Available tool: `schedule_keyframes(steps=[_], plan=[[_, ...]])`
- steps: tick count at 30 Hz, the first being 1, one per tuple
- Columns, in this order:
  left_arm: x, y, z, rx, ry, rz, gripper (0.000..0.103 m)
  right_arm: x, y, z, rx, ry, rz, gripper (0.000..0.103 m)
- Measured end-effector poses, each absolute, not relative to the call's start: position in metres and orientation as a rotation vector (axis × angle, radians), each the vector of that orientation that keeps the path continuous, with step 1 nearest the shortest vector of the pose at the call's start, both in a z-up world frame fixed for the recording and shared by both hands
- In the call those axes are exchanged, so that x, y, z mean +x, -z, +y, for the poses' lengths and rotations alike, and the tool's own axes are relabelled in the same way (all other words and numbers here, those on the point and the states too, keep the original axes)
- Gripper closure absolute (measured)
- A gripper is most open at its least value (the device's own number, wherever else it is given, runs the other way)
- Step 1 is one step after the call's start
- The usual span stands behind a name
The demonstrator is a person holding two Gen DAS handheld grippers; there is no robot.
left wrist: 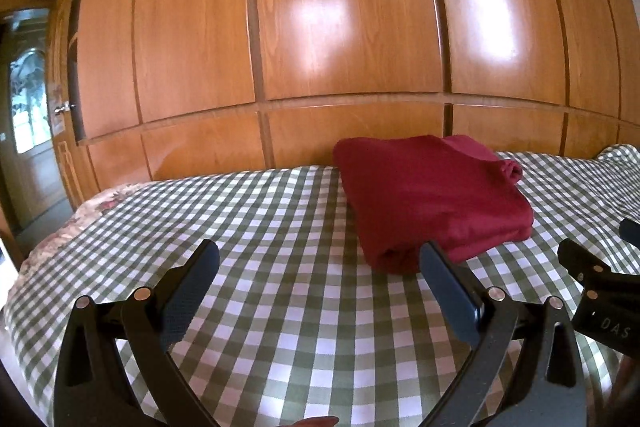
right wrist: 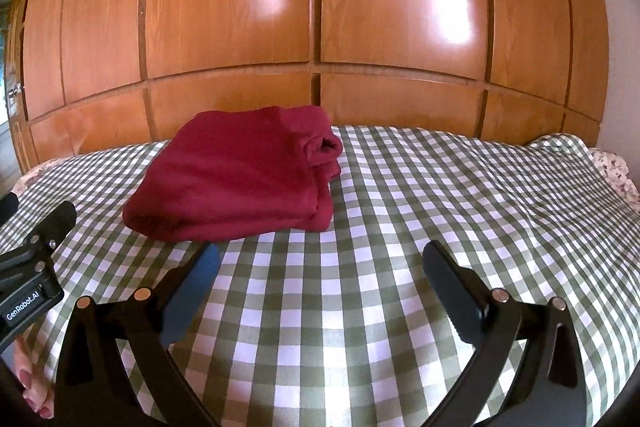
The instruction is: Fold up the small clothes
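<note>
A dark red garment (left wrist: pixel 428 195) lies folded into a thick rectangular stack on the green-and-white checked bedspread (left wrist: pixel 260 227), near the bed's far edge. My left gripper (left wrist: pixel 320 259) hovers open just in front of it, the right fingertip overlapping the stack's near corner in the view, nothing held. In the right wrist view the same garment (right wrist: pixel 236 183) sits ahead and to the left of my right gripper (right wrist: pixel 320 259), which is open and empty over bare bedspread (right wrist: pixel 400 211). Each gripper shows at the edge of the other's view: right gripper (left wrist: pixel 600 259), left gripper (right wrist: pixel 36 259).
A glossy wooden wardrobe (left wrist: pixel 344 27) rises right behind the bed. A door with a glass pane (left wrist: pixel 28 99) stands at the far left. A floral sheet (right wrist: pixel 612 171) peeks out at the bedspread's corners. A person's fingers (right wrist: pixel 32 387) hold the left gripper.
</note>
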State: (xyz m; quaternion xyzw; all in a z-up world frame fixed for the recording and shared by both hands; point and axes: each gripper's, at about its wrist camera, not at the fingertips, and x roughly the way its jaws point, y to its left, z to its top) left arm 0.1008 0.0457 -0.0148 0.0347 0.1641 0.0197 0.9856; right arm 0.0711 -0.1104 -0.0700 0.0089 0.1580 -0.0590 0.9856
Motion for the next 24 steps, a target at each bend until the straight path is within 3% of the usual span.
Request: schedule_keyframes(steps=[24], plan=[[0.1001, 0.0165, 0.0447, 0.067, -0.03, 0.334, 0.004, 0.0742, 0.072, -0.1135, 0.028, 0.119, 0.336, 0.002]])
